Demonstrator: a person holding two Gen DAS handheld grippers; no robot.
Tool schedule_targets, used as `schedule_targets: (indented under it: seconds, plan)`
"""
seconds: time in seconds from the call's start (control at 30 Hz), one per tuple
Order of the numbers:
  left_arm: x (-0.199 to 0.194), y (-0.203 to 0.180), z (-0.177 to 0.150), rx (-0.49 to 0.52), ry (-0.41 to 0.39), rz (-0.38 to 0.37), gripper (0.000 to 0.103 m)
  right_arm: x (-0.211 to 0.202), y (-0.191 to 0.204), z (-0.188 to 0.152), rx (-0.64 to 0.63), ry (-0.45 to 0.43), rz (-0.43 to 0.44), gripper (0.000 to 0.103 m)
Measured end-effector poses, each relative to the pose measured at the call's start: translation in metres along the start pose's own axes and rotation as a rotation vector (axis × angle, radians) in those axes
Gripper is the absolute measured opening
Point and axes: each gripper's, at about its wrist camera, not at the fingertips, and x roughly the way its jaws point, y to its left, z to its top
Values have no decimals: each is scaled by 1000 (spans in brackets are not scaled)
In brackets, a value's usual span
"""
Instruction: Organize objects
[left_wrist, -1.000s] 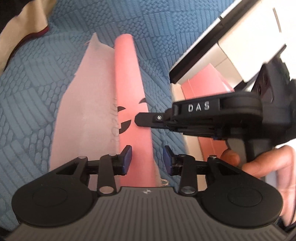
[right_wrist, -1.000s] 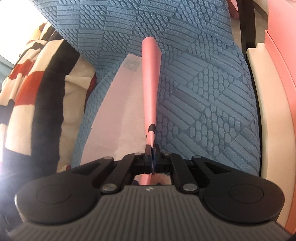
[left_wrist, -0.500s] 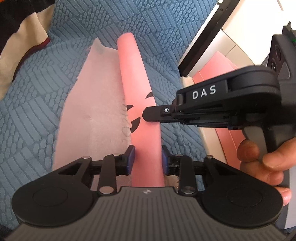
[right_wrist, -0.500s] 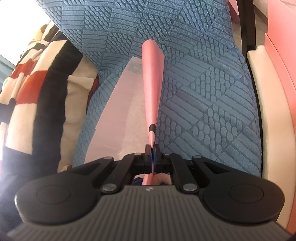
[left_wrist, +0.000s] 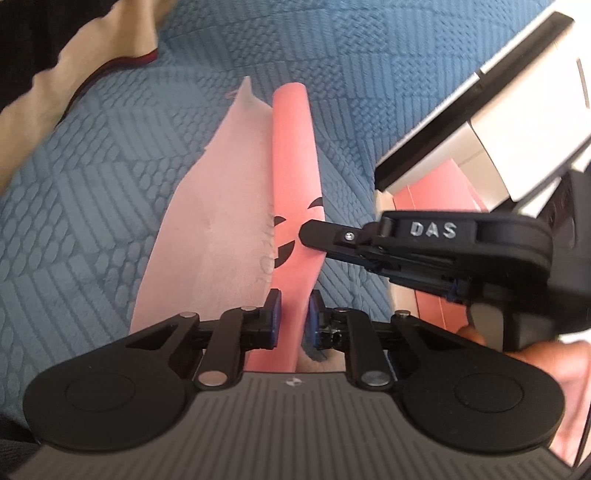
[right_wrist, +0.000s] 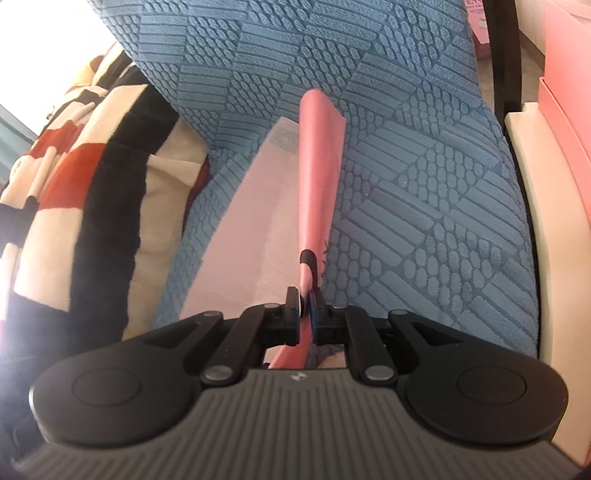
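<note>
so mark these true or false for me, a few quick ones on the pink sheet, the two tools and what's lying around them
1. The pink sheet lies on blue textured fabric. True.
2. The right tool has nothing between its fingers. False: the sheet's edge runs between them.
3. The left tool has the sheet between its fingers. True; its jaws are closing.
4. The sheet is plain pink all over. False: it carries black marks.
5. A striped blanket lies beside the blue fabric. True.
</note>
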Motion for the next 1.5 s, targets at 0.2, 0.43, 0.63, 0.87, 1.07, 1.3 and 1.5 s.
schedule_targets:
  seconds: [0.2, 0.43, 0.63, 0.87, 1.07, 1.3, 1.5]
  plan:
    - [-10, 9, 3, -68, -17, 19, 11, -5, 9, -2, -25, -40, 65, 13]
    - [-8, 18, 7, -102, -9, 52, 11, -3, 18, -8, -44, -61, 110, 13]
    - [-5, 25, 10, -125, 17, 90, 11, 14, 10, -6, -17, -35, 91, 13]
    - [-2, 25, 13, -103, 30, 115, 12, 32, 11, -3, -25, 21, 149, 13]
    - [-5, 24, 17, -94, 9, 156, 13, 49, 11, -7, -42, 66, 112, 6]
    - [-16, 19, 19, -62, -31, 131, 13, 49, 7, -7, -24, 68, 119, 5]
    - [-2, 6, 12, 15, 3, 137, 13, 50, 4, -9, 2, 69, 126, 5]
